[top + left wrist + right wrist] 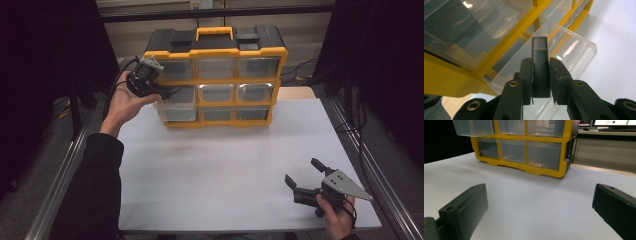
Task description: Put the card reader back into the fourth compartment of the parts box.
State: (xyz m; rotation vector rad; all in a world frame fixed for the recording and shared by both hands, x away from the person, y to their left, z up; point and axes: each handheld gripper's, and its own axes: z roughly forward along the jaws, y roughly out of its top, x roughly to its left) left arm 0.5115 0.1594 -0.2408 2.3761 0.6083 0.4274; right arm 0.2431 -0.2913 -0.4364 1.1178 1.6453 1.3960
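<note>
White table (pixel 225 165), slim black bar (pixel 540 67)

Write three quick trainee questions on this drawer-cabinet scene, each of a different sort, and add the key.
1. True or false: the left gripper is shut on a small black block.
2. Which drawer of the yellow cabinet stands pulled out? A. top right B. middle left C. bottom right
3. Fill in: the right gripper, near the front right of the white table, has its jaws ____.

Key:
1. True: both pads press on the block's sides in the left gripper view, above the clear drawer.
2. B: in the high view that drawer sticks out beside the left hand.
3. Open, with nothing between them.
</note>
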